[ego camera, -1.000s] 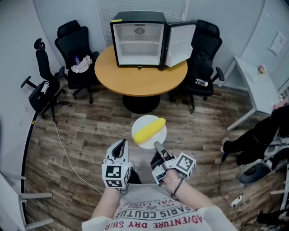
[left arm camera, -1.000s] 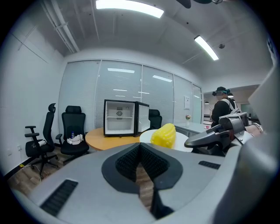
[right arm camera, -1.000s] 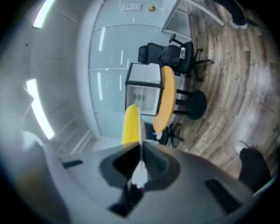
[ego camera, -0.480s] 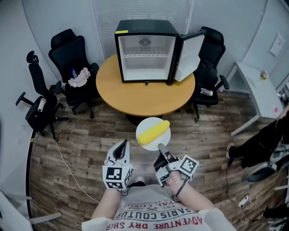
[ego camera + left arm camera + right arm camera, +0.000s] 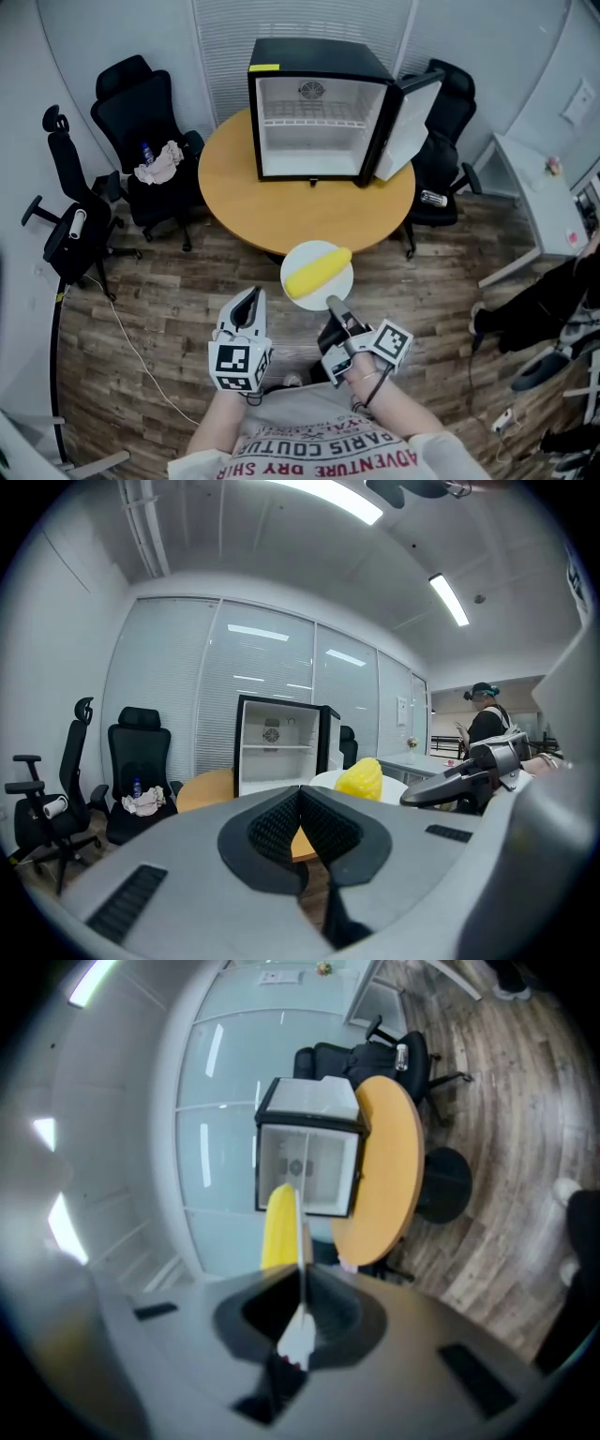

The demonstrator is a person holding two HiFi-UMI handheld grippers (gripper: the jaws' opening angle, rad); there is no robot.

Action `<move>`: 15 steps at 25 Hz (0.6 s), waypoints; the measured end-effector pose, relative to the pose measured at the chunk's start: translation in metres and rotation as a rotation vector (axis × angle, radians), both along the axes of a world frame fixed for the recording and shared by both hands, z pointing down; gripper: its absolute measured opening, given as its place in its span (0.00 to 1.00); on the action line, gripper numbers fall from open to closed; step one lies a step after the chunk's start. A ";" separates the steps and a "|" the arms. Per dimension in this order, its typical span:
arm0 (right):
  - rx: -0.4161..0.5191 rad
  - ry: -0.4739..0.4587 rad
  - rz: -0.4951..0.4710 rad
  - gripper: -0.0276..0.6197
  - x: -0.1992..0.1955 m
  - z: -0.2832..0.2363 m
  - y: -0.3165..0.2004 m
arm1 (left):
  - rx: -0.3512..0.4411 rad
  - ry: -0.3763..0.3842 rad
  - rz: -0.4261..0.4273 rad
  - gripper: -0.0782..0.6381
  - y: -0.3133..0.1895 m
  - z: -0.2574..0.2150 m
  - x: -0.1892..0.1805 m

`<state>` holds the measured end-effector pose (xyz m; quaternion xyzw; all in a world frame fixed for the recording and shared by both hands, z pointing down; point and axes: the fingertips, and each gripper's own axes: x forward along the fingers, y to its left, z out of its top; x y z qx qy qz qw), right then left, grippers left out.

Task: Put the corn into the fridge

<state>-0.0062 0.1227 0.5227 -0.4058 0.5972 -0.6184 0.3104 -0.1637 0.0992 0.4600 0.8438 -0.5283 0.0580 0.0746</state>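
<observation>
L tongs (image 5: 251,298) are clenched on nothing, jaws meeting w/ no gap in the left gripper view (image 5: 300,794). R tongs (image 5: 330,303) are clamped on the near rim of a white plate (image 5: 333,287). In the right gripper view (image 5: 300,1269) the plate shows edge-on betw. the jaws.

Wood-plank floor (image 5: 187,281) w/ a thin cable (image 5: 141,347) trailing across it at left. Round wooden table (image 5: 309,202) stands ahead. A black mini fridge (image 5: 319,56) sits at its far side, door (image 5: 408,127) swung open to the right, interior white w/ one wire shelf, nothing visible inside. Small yellow sticker (image 5: 265,67) on the fridge's top front corner; print too small to read. Black office chairs around the table: two at left (image 5: 141,122) (image 5: 66,225), one at right (image 5: 441,150). The nearer-to-table left chair has a crumpled cloth (image 5: 155,164) on its seat.

Plate is held in the air, short of the table's near edge. Corn (image 5: 317,270), yellow, lies diagonally across it, well apart from the fridge.

Shirt (image 5: 328,455) at bottom of the head view reads, upside down, "ADVENTURE DRY SHIR…" and "PARIS COUTU…".
</observation>
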 end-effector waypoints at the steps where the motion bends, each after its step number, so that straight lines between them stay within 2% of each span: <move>1: -0.003 -0.003 -0.003 0.10 -0.001 0.001 -0.007 | -0.001 -0.001 -0.002 0.15 -0.006 0.001 0.000; 8: -0.005 -0.013 -0.053 0.10 0.002 0.011 -0.068 | -0.015 -0.015 -0.030 0.15 -0.062 0.012 0.007; 15: 0.006 -0.028 -0.099 0.10 0.028 0.012 -0.160 | -0.006 -0.030 -0.074 0.15 -0.146 0.012 0.034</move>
